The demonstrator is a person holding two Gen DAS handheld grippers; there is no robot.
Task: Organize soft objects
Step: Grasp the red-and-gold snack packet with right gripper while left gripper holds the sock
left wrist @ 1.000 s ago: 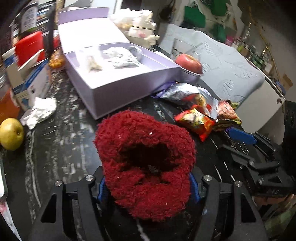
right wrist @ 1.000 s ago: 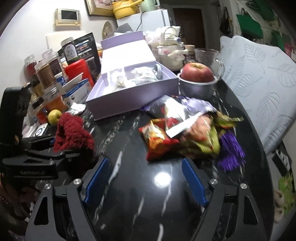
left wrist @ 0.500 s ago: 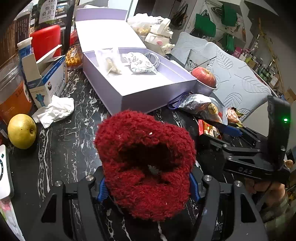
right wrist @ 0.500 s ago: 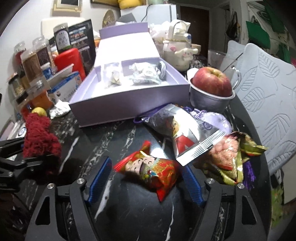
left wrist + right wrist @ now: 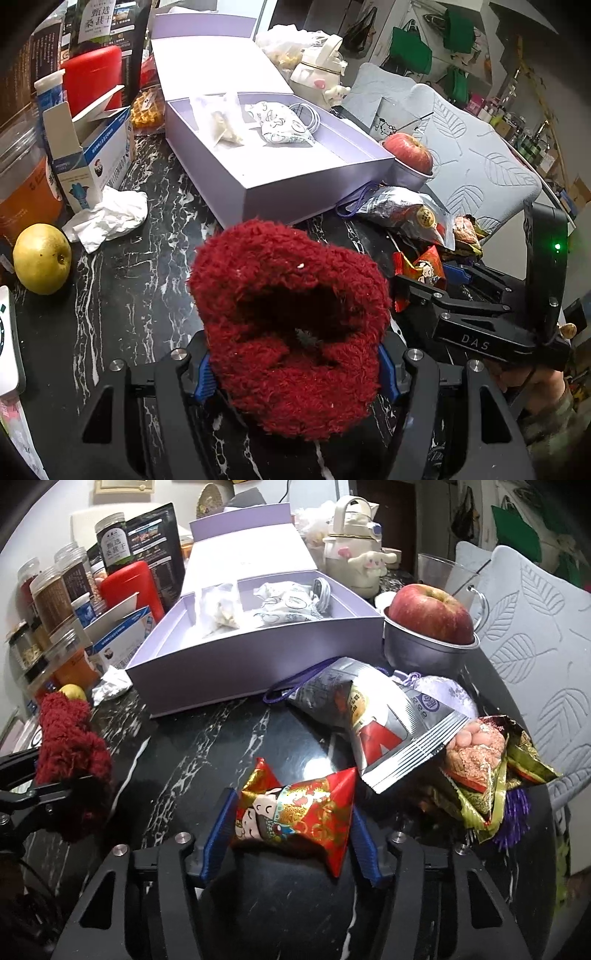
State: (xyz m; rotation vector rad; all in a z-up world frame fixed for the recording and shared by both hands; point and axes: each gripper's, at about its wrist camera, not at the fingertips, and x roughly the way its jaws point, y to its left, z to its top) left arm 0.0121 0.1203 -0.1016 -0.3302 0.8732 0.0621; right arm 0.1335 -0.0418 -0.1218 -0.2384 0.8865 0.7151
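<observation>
Left wrist view: a fuzzy, dark red knitted piece [image 5: 288, 332] with a hollow middle is being clenched between the blue pads of the left gripper [image 5: 293, 373], held above the black marbled table [image 5: 122, 280]. Beyond it, an open lilac cardboard box [image 5: 295, 184] is being shown holding a patterned white pouch [image 5: 282, 123]. A smooth yellow pear [image 5: 41, 253] and crumpled tissue [image 5: 110, 218] are lying well to the left.

Right wrist view: a glossy red pillow-shaped packet [image 5: 295, 812] is being flanked by the pads of the right gripper [image 5: 293, 834]; contact cannot be told. Only here are the crinkled silver bag [image 5: 384, 723] and the purple tassel [image 5: 513, 819] being seen fully.
</observation>
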